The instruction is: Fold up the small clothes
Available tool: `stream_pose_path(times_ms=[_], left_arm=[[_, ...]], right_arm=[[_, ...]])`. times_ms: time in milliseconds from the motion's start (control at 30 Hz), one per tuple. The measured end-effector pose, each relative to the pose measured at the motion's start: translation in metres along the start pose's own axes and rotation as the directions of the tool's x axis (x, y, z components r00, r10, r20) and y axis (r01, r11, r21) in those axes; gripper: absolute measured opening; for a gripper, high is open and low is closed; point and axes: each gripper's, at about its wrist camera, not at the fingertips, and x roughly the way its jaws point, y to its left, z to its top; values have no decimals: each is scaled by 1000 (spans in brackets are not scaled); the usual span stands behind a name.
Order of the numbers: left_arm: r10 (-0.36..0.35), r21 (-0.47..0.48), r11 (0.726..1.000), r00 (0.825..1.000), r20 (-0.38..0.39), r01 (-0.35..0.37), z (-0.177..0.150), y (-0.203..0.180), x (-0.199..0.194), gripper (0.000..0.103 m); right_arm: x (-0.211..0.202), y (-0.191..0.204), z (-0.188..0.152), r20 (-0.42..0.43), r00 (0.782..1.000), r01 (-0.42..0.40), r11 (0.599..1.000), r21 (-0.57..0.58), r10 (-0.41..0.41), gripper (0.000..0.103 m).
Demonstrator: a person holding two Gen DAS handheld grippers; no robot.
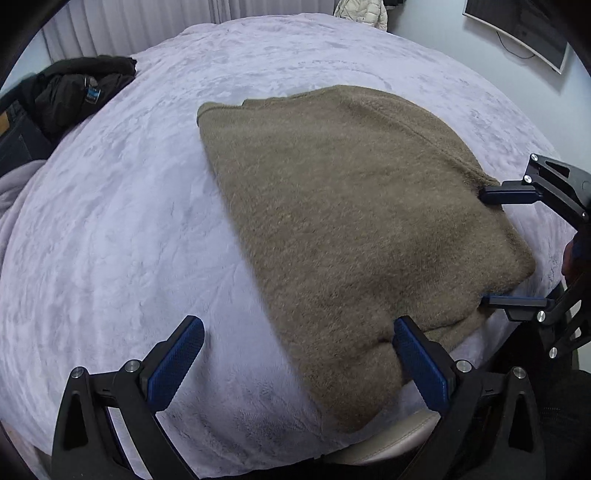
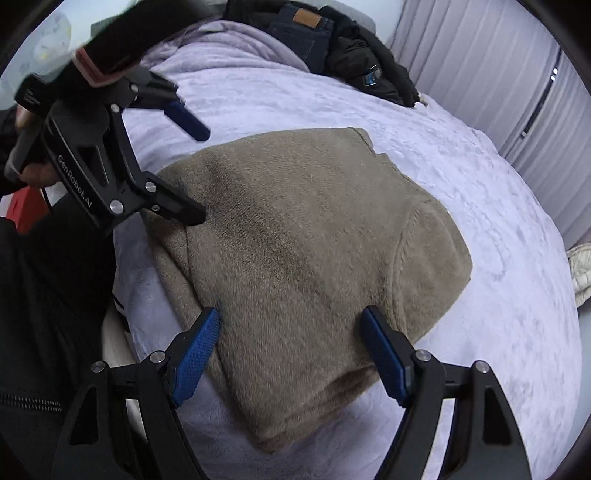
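Observation:
A fuzzy olive-brown sweater (image 1: 351, 206) lies folded on a lavender blanket; it also shows in the right wrist view (image 2: 306, 240). My left gripper (image 1: 299, 343) is open over the sweater's near left corner, its right finger touching the cloth; it also shows in the right wrist view (image 2: 201, 173). My right gripper (image 2: 291, 332) is open, its jaws spread over the sweater's near edge. In the left wrist view the right gripper (image 1: 484, 245) sits at the sweater's right edge, open.
The lavender blanket (image 1: 110, 221) covers the bed. A black jacket (image 1: 74, 92) and dark jeans (image 2: 303, 29) lie at its far side. Curtains (image 2: 498, 74) hang behind. A white puffy item (image 2: 581, 269) lies at the right edge.

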Motion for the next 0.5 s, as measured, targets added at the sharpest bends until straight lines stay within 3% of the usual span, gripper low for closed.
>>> stream_pose_path(times_ms=[133,333,433,500], left_arm=[[-62,-78,995,998,-9,61,-10,14,13,103],[-23,-52,998,1000,-1,23,-7,5,1,103],[36,-43,998,998,56,-34,10,-1,-20,103],[58,-33,998,994,92,-56,26,-4,-29,103]], right_arm=[[2,5,-15,29,999,27,1000,3,-27,81],[3,6,-29,88,996,22,999,28,-24,81],[-8,-5,-17,61,998,-22,999,34,20,81],[-21,-18,-7,87,994,-65,996,67,59,82]])
